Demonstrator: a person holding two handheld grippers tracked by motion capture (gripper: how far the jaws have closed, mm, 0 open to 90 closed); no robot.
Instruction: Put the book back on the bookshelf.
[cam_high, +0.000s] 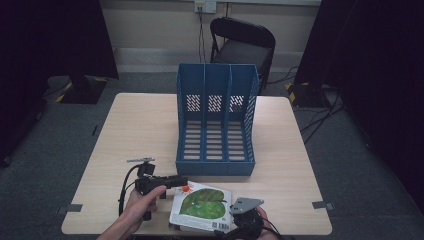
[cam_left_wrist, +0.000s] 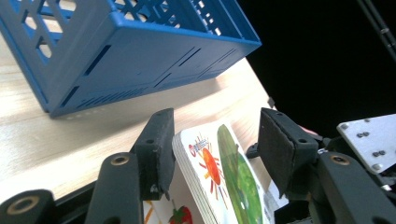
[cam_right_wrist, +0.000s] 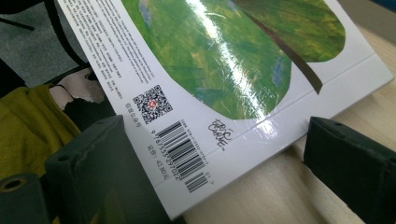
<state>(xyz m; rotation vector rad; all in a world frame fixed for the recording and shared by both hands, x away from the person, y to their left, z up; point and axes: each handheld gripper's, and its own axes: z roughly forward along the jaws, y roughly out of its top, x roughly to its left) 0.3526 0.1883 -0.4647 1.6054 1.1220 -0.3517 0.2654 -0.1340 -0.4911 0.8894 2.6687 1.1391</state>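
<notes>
The board book (cam_high: 202, 205) lies flat at the near edge of the desk (cam_high: 140, 125), a little right of the middle, its green-leaf cover up and its near corner jutting slightly past the desk's edge. Just beyond it stands the blue three-slot file rack (cam_high: 216, 120), open towards us, at the middle of the desk.

We judge that we are at the grasping step: getting hold of the book so it can be lifted and stood in one of the rack's slots.

Our left gripper (cam_high: 172, 181) sits at the book's far-left corner. In the left gripper view (cam_left_wrist: 212, 154) its jaws stand wide apart, with the book's corner between them; one pad is touching or nearly touching the edge of the pages, the other is well clear. It holds nothing yet.

Our right gripper (cam_high: 245, 220) is at the book's near-right corner. In the right gripper view (cam_right_wrist: 210, 172) its jaws are also spread wide, one under the overhanging barcode corner as far as we can tell, the other beside the spine edge, apart from it. It grips nothing either.

The next move, as we judge it, calls for one claw to close squarely across the book's thickness. The glossy cover could slip, so the pads should bite well in from the corner before we tilt the book upright towards the rack.
</notes>
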